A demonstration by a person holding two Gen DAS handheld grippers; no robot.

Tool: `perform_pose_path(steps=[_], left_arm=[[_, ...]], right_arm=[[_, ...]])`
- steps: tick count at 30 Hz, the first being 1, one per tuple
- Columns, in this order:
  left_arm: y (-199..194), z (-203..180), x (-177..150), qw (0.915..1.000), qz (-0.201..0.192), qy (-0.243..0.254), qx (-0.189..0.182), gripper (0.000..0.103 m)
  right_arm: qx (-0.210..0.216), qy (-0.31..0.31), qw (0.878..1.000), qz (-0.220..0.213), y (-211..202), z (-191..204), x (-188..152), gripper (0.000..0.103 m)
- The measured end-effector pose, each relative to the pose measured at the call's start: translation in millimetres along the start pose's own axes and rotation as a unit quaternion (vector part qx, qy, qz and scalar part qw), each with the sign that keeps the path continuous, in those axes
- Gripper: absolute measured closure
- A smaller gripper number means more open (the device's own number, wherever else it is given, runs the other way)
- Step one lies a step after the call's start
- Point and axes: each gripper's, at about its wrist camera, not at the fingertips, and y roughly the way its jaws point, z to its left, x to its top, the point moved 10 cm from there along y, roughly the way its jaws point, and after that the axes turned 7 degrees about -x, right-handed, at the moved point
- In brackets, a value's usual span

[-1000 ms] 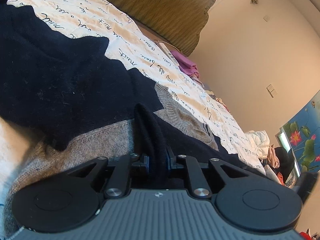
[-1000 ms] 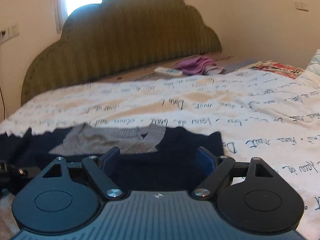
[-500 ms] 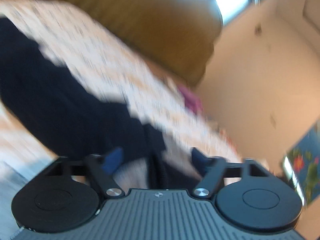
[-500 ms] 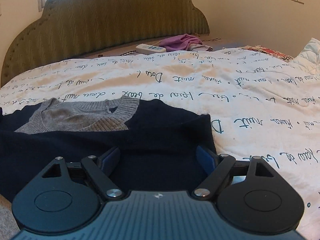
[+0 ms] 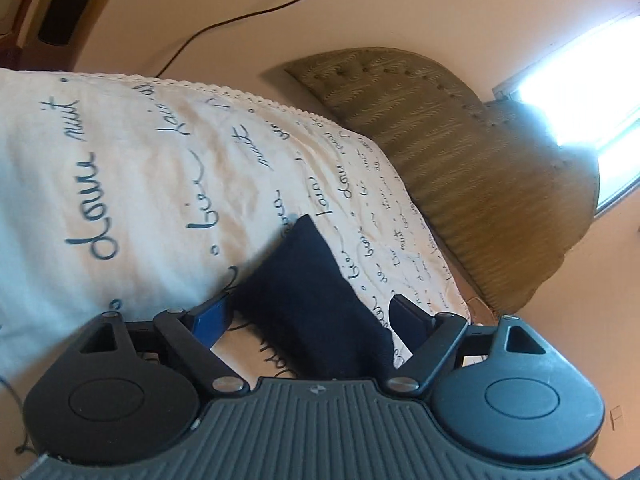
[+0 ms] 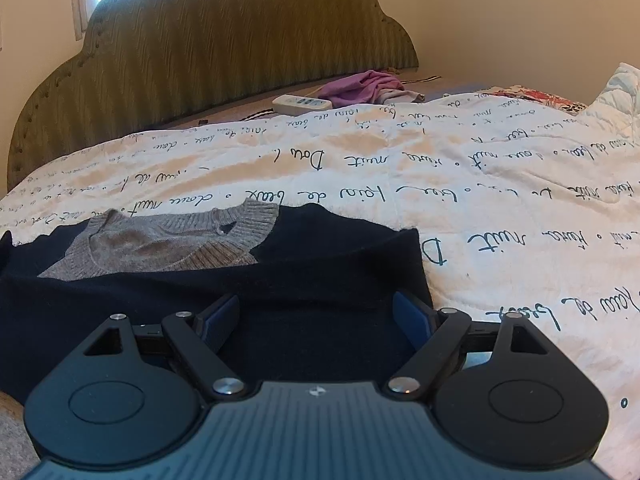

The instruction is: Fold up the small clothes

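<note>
A navy sweater (image 6: pixel 328 280) with a grey knit collar (image 6: pixel 160 244) lies flat on the script-printed bedspread (image 6: pixel 480 184). My right gripper (image 6: pixel 316 320) hovers low over the sweater's near right part, open, with both fingers wide apart above the cloth. In the left wrist view a pointed navy corner of the sweater (image 5: pixel 304 280) lies on the bedspread and reaches in between the fingers of my left gripper (image 5: pixel 308 316). Those jaws are closing but still stand wide. The pads do not press on the cloth.
A green padded headboard (image 6: pixel 220 40) stands at the far end of the bed. Near it lie a white power strip (image 6: pixel 302 104) and a purple cloth (image 6: pixel 360 86). A black cable (image 5: pixel 240 16) runs along the wall beyond the bed's lace edge (image 5: pixel 200 84).
My left gripper let go of the navy fold it pinched, opened wide, swung sideways and rolled, and now faces a sweater corner. My right gripper sank slightly toward the sweater.
</note>
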Motion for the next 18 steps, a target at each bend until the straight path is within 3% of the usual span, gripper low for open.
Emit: perform_pose_path(steps=[2,6,7,12,15,18], left_arm=[[9,-2,0,0.9998,0.003,0.018,0.009,0.047],[11,4,1,0.9980,-0.016,0.046,0.040,0.075],[11,5,0,0.9969,-0.019,0.060,0.048,0.089],[5,-18,2,0.9825,-0.030,0.159,0.093,0.097],[-14,-69,-9,0.9688,-0.050,0.233,0.069,0.097],[-28,-134,-49,0.9484,-0.062,0.310,0.024,0.097]], right_arm=[[0.000,0.000,1.000,0.000,0,0,0,0.019],[0.001,0.004,1.000,-0.002,-1,0,0,0.019],[0.002,0.005,1.000,-0.002,-1,0,0,0.019],[0.005,0.008,1.000,-0.002,-2,-1,0,0.019],[0.009,0.013,1.000,-0.003,-2,-1,0,0.019],[0.013,0.017,1.000,-0.003,-1,-1,1,0.019]])
